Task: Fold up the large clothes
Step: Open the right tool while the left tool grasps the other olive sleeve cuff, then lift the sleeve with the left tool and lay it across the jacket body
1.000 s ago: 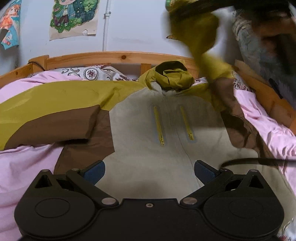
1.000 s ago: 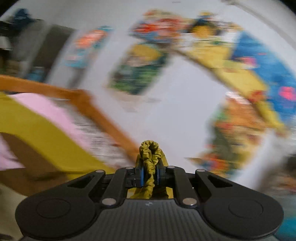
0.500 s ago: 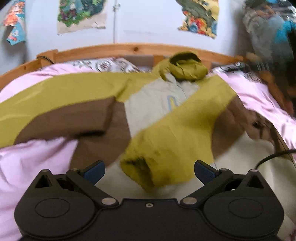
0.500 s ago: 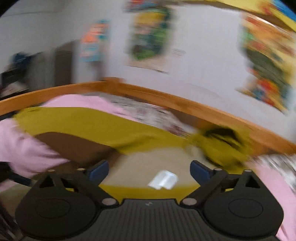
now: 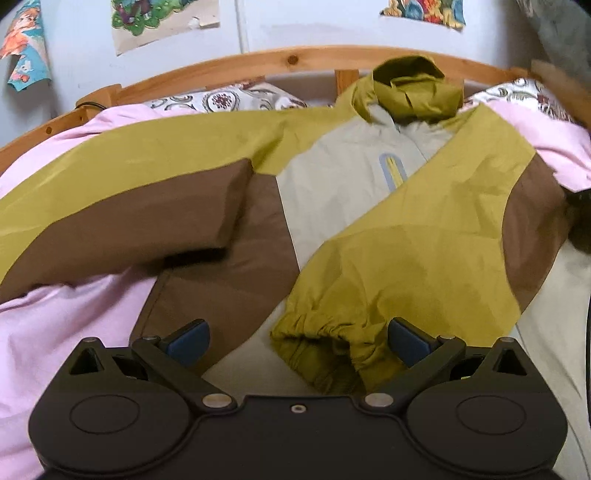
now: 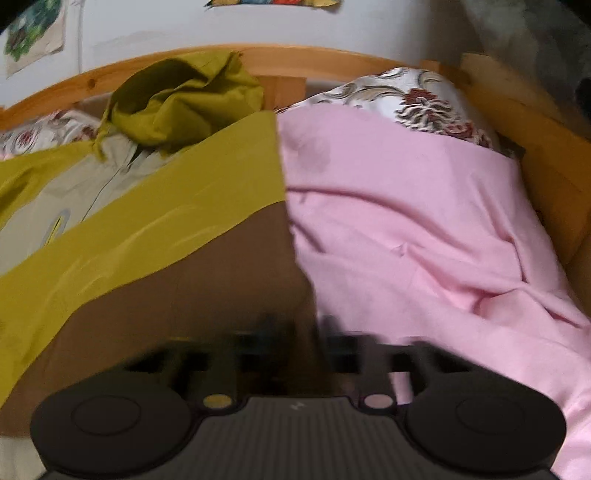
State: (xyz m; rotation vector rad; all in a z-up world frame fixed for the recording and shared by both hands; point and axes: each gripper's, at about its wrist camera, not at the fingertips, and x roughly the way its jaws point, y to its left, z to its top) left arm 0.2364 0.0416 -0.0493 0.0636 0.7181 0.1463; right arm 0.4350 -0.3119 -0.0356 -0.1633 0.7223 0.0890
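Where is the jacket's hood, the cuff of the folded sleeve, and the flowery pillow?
hood [image 5: 417, 88], left wrist view, on the bunched top fabric.
cuff [image 5: 317, 325], left wrist view, on the gathered elastic edge.
pillow [image 6: 417, 99], right wrist view, on the red flower print.

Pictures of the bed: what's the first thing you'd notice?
The big jacket in mustard, brown and beige, spread across the pink sheet. One sleeve is folded across its front, the cuff lying between the open left gripper's fingers, and the hood is bunched against the wooden bed frame. Cartoon posters hang on the wall behind.
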